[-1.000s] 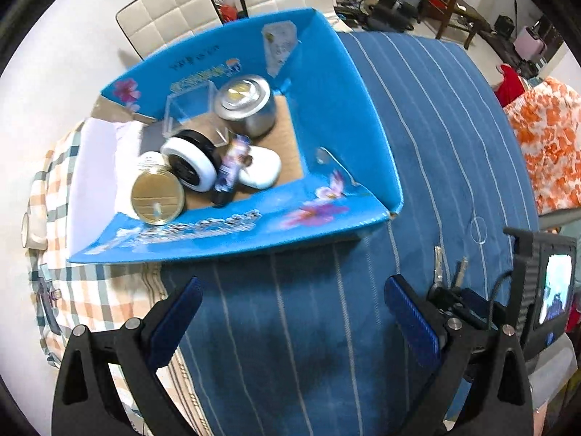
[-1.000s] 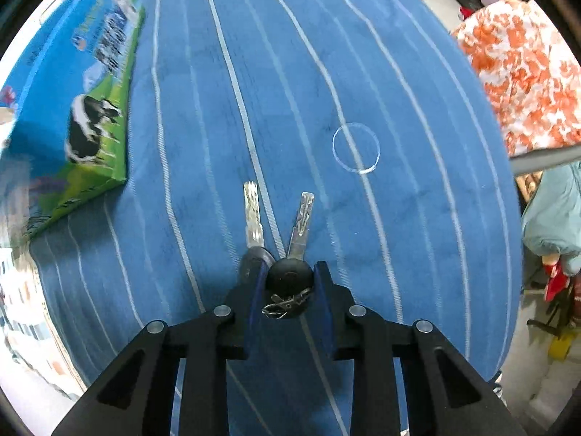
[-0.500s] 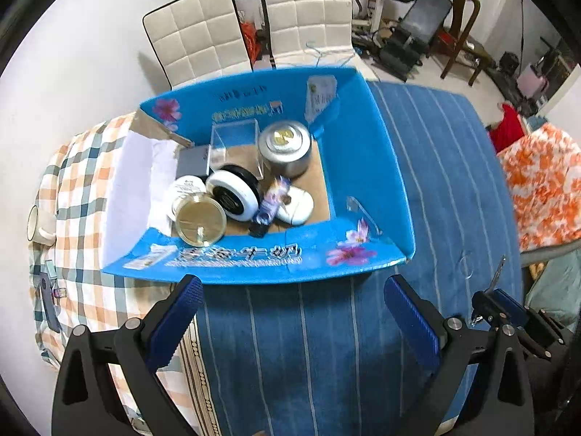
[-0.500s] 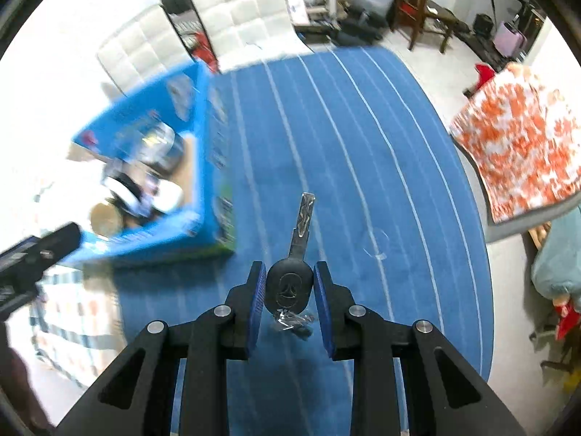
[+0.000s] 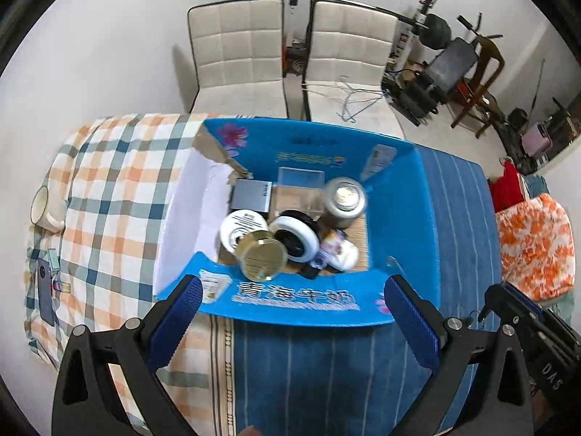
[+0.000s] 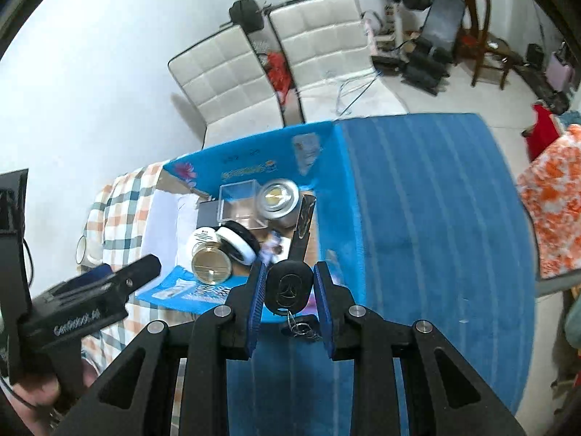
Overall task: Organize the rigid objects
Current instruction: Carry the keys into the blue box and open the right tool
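My right gripper (image 6: 289, 287) is shut on a black car key (image 6: 289, 285) with its metal blade pointing forward over the near right corner of a blue cardboard box (image 6: 334, 181). The box (image 5: 399, 210) holds a silver tin (image 5: 344, 201), a gold-lidded jar (image 5: 263, 259), a black-and-white round case (image 5: 296, 238), a white jar (image 5: 242, 229), a clear cube (image 5: 299, 181) and a grey square case (image 5: 250, 194). My left gripper (image 5: 294, 321) is open and empty, just in front of the box's near wall. The right gripper shows in the left wrist view (image 5: 523, 323) at the right.
The box stands on a table with a blue striped cloth (image 5: 461, 218) on the right and a checked cloth (image 5: 109, 189) on the left. A white mug (image 5: 43, 207) and a phone (image 5: 45, 294) lie at the far left. Two white chairs (image 5: 290, 54) stand behind.
My right gripper lifted the key off the blue cloth and carried it left over the box. My left gripper pulled back and up, so the box looks smaller.
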The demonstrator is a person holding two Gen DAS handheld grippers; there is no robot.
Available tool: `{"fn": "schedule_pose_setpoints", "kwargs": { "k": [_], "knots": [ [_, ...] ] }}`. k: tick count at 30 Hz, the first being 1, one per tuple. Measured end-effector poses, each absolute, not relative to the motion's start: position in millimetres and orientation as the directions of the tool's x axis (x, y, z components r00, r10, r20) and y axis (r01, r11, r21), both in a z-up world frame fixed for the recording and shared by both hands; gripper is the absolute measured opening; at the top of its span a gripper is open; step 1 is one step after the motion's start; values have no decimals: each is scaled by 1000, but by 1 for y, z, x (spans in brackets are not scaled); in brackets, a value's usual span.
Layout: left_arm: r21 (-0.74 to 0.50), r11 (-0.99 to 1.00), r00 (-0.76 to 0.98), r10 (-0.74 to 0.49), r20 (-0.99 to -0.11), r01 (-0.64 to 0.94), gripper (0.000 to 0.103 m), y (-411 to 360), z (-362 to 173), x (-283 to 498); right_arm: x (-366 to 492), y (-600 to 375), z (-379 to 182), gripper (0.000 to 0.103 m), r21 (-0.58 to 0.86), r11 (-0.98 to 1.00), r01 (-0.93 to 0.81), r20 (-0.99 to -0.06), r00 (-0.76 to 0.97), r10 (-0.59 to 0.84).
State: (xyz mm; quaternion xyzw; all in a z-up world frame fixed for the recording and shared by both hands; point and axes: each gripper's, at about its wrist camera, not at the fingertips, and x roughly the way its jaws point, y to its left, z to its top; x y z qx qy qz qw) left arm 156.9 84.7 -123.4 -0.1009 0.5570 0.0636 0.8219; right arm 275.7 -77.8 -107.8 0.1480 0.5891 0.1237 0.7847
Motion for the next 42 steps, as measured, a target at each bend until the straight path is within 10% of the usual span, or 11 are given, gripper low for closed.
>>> {"fn": "schedule_pose_setpoints", "kwargs": {
  "k": [16,35,42],
  "knots": [
    [-108,977,231,-64,-971,-183,103,119,-222,198,342,-38,-255,29,226,969,101,-971,96,217],
    [-79,991,188,-57,-980,-107,103,117,-245,227,353,-12,-291,30,10,1000,9,-999,53,10],
    [-65,991,192,-41,-981,-121,103,122,-244,227,342,0,-288,44,24,1000,-10,-999,32,25]
  ]
}}
